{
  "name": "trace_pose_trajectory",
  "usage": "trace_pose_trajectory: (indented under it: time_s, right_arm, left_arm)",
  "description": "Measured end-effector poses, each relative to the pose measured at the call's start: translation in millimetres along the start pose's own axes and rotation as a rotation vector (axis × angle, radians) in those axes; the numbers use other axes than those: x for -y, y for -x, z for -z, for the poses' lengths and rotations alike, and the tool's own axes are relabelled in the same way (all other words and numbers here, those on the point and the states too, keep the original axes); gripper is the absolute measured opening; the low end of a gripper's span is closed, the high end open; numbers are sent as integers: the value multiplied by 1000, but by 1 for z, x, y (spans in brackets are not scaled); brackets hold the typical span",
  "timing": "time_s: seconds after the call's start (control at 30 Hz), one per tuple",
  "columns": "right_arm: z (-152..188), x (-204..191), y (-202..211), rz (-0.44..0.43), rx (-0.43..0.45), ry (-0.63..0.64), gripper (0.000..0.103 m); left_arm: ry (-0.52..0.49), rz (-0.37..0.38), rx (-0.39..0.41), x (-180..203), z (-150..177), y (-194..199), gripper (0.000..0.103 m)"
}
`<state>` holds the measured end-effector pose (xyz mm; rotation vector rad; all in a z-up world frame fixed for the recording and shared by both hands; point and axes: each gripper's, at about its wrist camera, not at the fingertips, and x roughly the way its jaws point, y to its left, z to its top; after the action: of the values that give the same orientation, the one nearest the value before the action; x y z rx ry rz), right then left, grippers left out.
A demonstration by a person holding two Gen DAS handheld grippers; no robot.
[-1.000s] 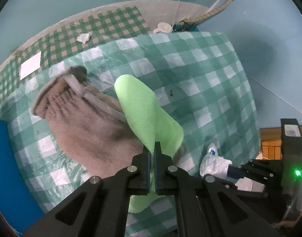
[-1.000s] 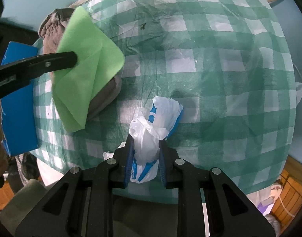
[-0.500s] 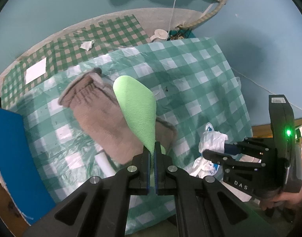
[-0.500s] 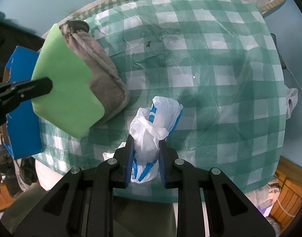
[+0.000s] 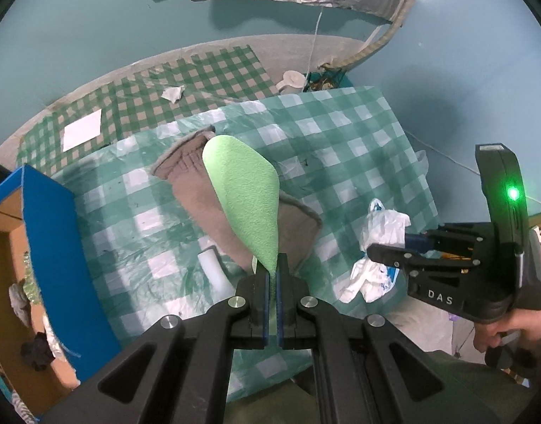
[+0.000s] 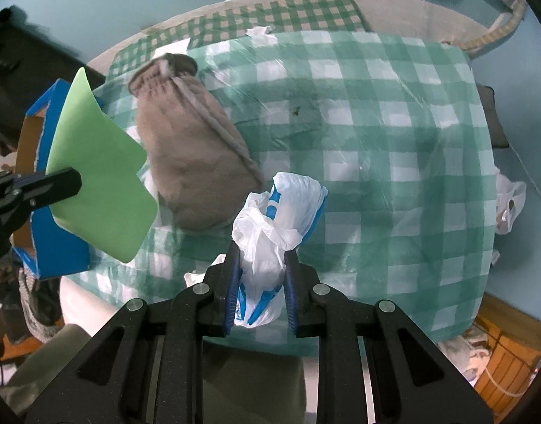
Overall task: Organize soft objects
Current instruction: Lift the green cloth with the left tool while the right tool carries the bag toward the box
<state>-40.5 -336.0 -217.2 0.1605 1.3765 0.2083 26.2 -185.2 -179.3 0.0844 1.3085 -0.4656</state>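
My left gripper (image 5: 272, 277) is shut on a folded green cloth (image 5: 244, 199) and holds it in the air above the table; the cloth also shows in the right wrist view (image 6: 99, 182). My right gripper (image 6: 261, 268) is shut on a crumpled white and blue plastic bag (image 6: 277, 212), held near the table's front edge; the bag also shows in the left wrist view (image 5: 380, 243). A brown fleece pouch (image 6: 189, 155) lies on the green checked tablecloth (image 6: 376, 141), left of the bag.
A blue-edged cardboard box (image 5: 54, 247) stands at the table's left side. A white tube (image 5: 214, 272) lies by the pouch. Beyond the table is a checked floor mat (image 5: 157, 99) with paper scraps. Another plastic bag (image 6: 511, 201) hangs off the right edge.
My left gripper has lifted the green cloth off the brown pouch and drawn it up and to the left, toward the blue box. The right gripper still holds the plastic bag.
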Motion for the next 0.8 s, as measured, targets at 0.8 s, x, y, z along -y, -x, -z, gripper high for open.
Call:
trace_pose_trajectory:
  time_s: [0.8]
  right_arm:
    - [-24,-89,20,-17,36,144,20]
  left_arm:
    - [109,-56,89,-54,38,66,3]
